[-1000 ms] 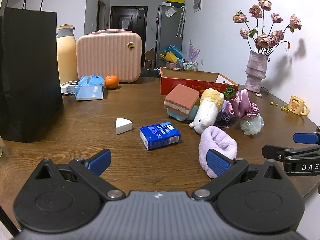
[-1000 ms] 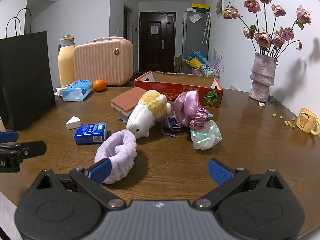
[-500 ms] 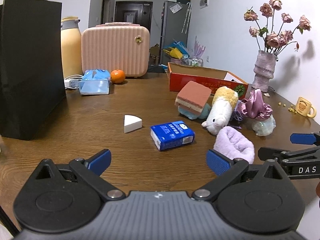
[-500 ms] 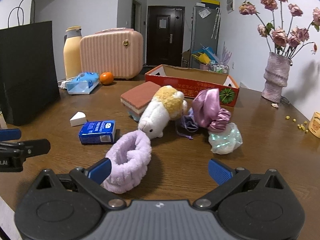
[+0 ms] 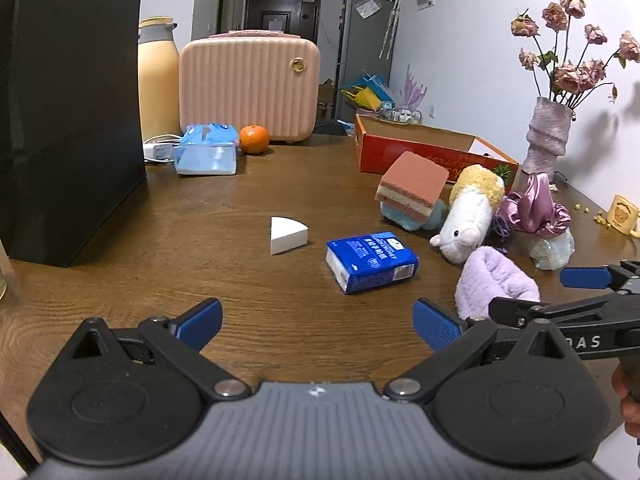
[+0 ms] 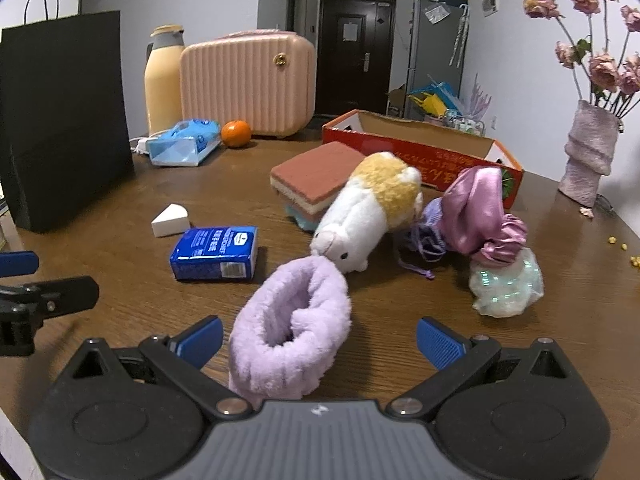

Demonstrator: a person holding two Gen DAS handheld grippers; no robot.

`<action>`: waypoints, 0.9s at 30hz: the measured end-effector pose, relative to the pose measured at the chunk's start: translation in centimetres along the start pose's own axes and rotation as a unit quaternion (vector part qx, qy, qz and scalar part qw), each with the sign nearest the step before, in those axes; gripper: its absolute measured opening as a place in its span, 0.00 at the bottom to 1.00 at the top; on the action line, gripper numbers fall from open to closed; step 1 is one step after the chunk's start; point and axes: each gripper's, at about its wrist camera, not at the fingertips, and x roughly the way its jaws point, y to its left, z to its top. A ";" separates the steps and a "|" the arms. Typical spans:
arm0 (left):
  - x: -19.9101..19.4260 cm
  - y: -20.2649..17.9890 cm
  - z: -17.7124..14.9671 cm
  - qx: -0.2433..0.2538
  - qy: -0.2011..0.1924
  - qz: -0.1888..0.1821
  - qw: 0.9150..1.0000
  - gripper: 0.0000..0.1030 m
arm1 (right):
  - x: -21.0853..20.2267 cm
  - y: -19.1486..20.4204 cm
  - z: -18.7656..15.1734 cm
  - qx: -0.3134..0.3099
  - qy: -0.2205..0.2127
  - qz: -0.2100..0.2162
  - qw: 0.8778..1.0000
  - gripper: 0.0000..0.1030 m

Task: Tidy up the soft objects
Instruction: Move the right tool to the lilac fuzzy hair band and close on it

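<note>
A lilac fluffy headband [image 6: 290, 326] lies on the wooden table between the open fingers of my right gripper [image 6: 319, 338]; it also shows in the left wrist view [image 5: 494, 286]. Behind it lie a white and yellow plush toy [image 6: 370, 210], a layered sponge [image 6: 314, 178], a purple satin scrunchie [image 6: 478, 210] and a shiny pale pouch [image 6: 506, 284]. A blue tissue pack [image 5: 370, 260] and a white wedge sponge [image 5: 286, 234] lie ahead of my open, empty left gripper [image 5: 318, 322].
A red cardboard box [image 6: 420, 146] stands behind the soft pile. A black paper bag [image 5: 68, 116], a yellow flask [image 5: 156, 80], a pink case [image 5: 248, 84], a wipes pack [image 5: 208, 154] and an orange [image 5: 254, 139] stand at left. A vase [image 5: 548, 140] and a mug [image 5: 624, 216] are at right.
Both grippers have moved forward over the table. The lilac headband now sits between the right gripper's fingers. The objects have not moved.
</note>
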 end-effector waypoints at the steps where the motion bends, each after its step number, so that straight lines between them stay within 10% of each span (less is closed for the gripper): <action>1: 0.1 0.1 0.0 -0.001 0.001 0.001 1.000 1.00 | 0.3 0.1 0.0 -0.001 0.002 0.001 1.000 1.00; 13: 0.9 0.6 -0.2 -0.009 0.011 0.009 1.000 1.00 | 3.0 0.8 0.1 -0.006 0.003 0.031 1.000 0.91; 27: 1.7 0.7 -0.3 -0.012 0.018 0.011 1.000 1.00 | 4.0 0.3 0.0 0.004 -0.001 0.062 0.998 0.36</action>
